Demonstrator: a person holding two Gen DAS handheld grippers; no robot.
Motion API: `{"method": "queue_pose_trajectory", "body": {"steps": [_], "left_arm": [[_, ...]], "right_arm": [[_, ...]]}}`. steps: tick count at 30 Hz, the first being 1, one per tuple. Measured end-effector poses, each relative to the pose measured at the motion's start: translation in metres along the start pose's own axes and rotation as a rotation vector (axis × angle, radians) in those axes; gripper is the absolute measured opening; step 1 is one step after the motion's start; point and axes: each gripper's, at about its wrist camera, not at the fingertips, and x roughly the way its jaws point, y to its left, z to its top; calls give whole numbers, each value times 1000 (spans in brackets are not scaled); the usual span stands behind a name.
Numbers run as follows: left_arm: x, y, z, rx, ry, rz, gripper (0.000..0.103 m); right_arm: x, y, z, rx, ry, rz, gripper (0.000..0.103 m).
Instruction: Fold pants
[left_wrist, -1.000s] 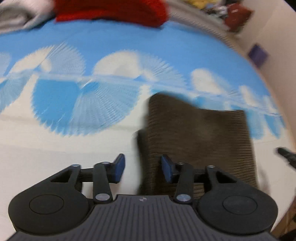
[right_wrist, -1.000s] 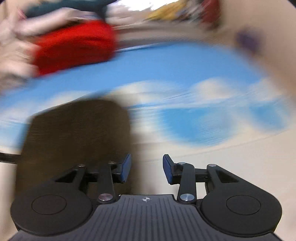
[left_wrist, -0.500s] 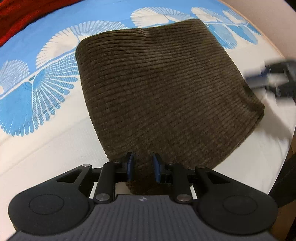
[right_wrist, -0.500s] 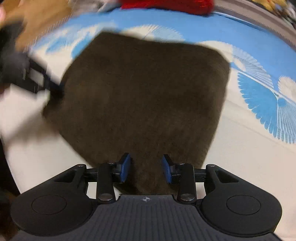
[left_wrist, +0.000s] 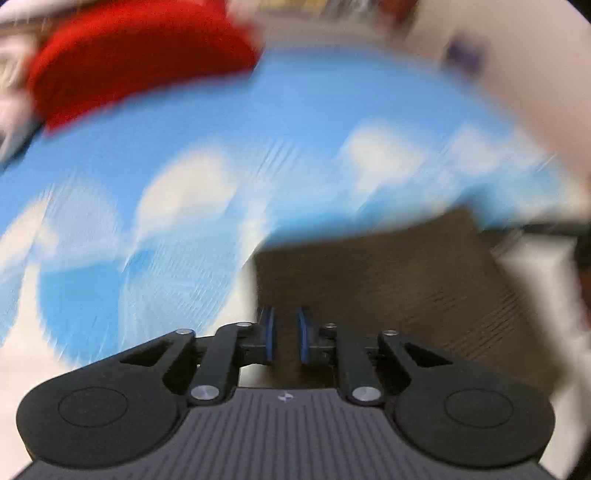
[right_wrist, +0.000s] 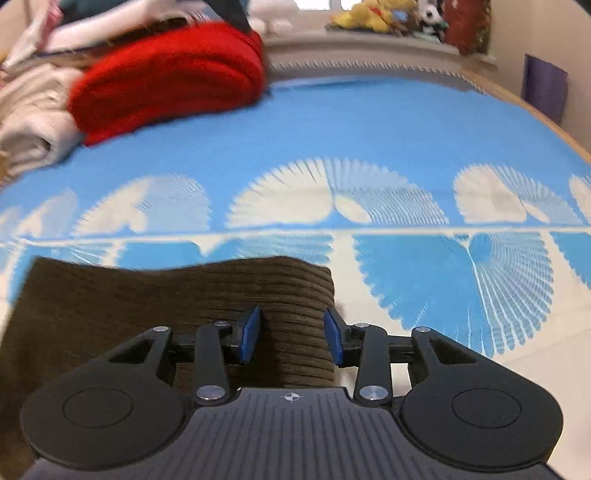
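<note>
The brown corduroy pants (right_wrist: 177, 295) lie folded into a thick rectangle on the blue and white bedspread (right_wrist: 369, 147). My right gripper (right_wrist: 291, 336) is open, its blue pads on either side of the bundle's right near edge. In the blurred left wrist view the pants (left_wrist: 406, 280) lie to the right. My left gripper (left_wrist: 286, 334) is nearly closed at the bundle's left near corner, with a narrow gap between its pads; I cannot tell whether cloth is pinched. The other gripper shows as a dark blur at the right edge (left_wrist: 569, 229).
A folded red garment (right_wrist: 166, 74) and a pile of pale clothes (right_wrist: 33, 122) sit at the far left of the bed. Stuffed toys (right_wrist: 406, 14) line a ledge behind. The bed's wooden edge (right_wrist: 535, 114) runs along the right, beside a purple object (right_wrist: 545, 88).
Both grippers have dropped from looking down on the pants to a low level view along the bed. The left jaws stay narrow and the right jaws stay open. The left view is blurred by fast motion.
</note>
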Motion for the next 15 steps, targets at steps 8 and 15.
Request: {"method": "queue_pose_trajectory", "body": {"steps": [8, 15], "left_arm": [[-15, 11, 9, -31, -120, -139, 14], [12, 1, 13, -54, -117, -139, 16]], "right_arm": [[15, 11, 8, -1, 21, -21, 40], [4, 8, 10, 26, 16, -18, 42]]}}
